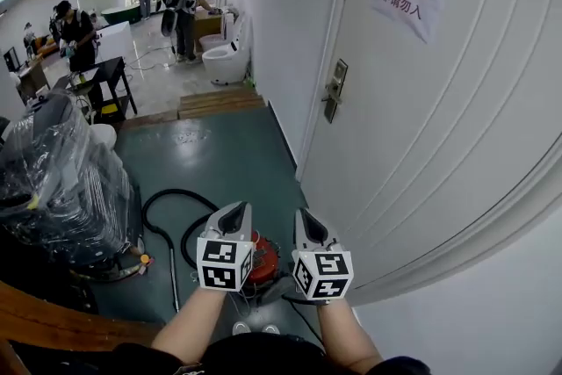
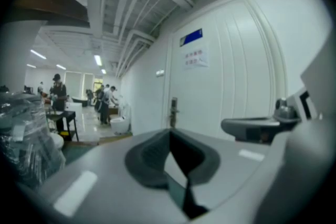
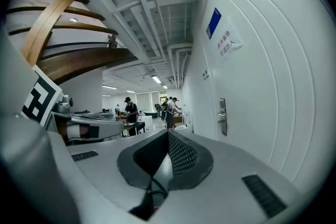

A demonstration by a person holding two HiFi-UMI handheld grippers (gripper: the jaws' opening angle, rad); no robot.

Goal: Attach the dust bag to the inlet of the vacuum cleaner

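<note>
Now | left tongs together | right tongs together | vacuum cleaner in head view only

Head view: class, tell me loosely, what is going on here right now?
A person holds the left hand-held gripper and the right hand-held gripper up side by side, both shut and empty, beside a white door. The red vacuum cleaner and its black hose lie on the floor below them, untouched.
</note>
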